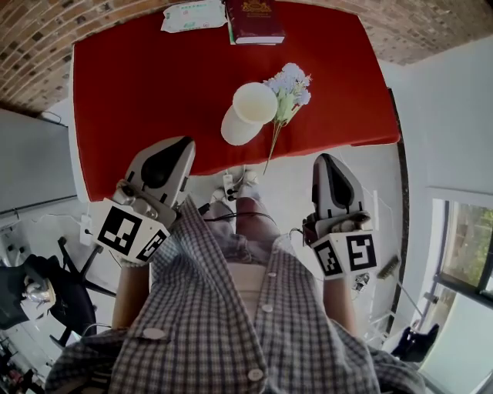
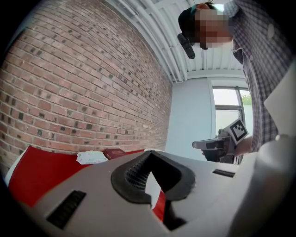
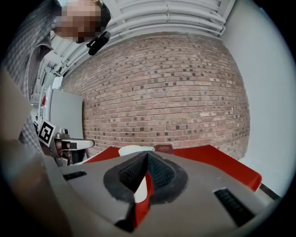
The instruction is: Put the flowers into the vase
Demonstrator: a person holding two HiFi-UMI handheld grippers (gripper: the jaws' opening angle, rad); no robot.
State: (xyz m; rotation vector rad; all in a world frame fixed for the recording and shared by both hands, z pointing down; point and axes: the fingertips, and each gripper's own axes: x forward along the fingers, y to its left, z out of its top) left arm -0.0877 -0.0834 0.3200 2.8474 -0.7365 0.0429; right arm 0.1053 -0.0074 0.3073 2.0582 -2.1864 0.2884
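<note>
Fingers (image 1: 332, 183) well apart from flowers (image 1: 290, 86)

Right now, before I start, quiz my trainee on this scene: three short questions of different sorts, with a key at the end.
1. True or false: the flowers already stand in the vase.
2. What lies beside the dark red book at the far edge of the red table? A. a pack of wipes B. scissors C. a mug
3. How do the jaws of the left gripper and the right gripper stand?
Key: 1. False: they lie on the table beside the vase, with the stem reaching past the near edge. 2. A. 3. Shut, with nothing between them.
</note>
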